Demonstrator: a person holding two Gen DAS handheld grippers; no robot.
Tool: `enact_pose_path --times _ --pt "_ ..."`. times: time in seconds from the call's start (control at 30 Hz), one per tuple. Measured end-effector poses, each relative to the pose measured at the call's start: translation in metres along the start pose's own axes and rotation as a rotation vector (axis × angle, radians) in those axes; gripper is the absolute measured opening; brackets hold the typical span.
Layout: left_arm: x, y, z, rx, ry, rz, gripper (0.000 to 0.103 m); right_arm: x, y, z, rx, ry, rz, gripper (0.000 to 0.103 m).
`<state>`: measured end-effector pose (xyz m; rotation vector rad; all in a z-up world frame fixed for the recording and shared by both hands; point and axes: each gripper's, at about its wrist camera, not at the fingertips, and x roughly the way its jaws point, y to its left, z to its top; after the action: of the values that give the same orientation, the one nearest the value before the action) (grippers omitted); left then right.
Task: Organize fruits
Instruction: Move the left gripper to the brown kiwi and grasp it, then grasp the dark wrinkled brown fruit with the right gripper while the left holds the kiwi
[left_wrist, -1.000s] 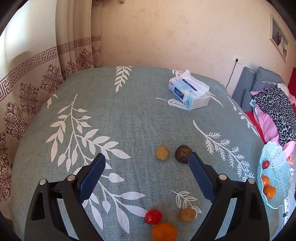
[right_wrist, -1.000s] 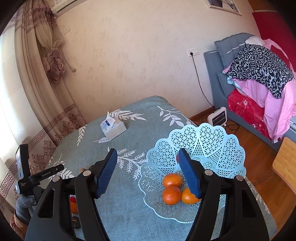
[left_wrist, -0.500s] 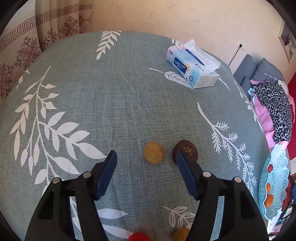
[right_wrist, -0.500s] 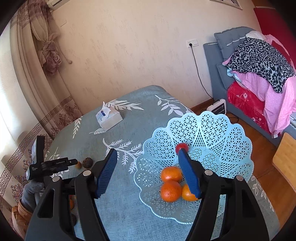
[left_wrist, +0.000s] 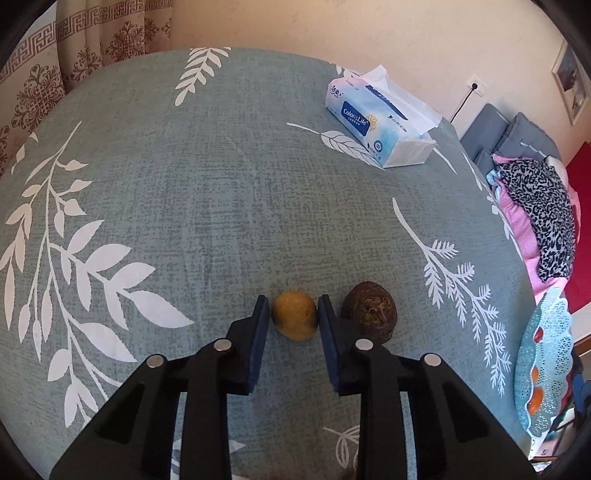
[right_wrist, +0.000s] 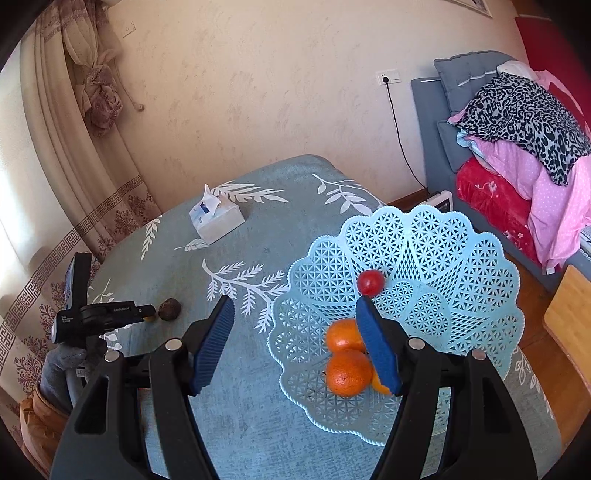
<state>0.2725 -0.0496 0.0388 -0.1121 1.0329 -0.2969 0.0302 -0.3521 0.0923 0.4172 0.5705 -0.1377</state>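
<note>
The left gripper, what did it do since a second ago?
The left gripper came down over the table and narrowed its jaws around the small yellow fruit, which now sits between the pads; a firm grip is not certain. The dark brown fruit beside it and the tissue pack stayed put. The right gripper stayed open beside the blue basket.

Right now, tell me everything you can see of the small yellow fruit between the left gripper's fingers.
The small yellow fruit is round, dull yellow-tan with a matte, slightly mottled skin. It sits on the leaf-print tablecloth, flanked closely by the left gripper's blue pads, both seemingly touching it. A dark brown fruit lies just to its right, apart.
</note>
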Motion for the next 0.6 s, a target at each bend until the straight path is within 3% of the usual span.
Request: enact_pose_path --times 0.27,0.6 --pt "-0.048 0.003 -0.010 0.005 -0.130 0.007 0.026 0.021 0.026 -0.002 -0.024 0.033 0.030 0.070" --pt "-0.117 -0.002 -0.026 0.054 -0.350 0.092 0.026 0.088 0.104 0.010 -0.094 0.169 0.160 0.070"
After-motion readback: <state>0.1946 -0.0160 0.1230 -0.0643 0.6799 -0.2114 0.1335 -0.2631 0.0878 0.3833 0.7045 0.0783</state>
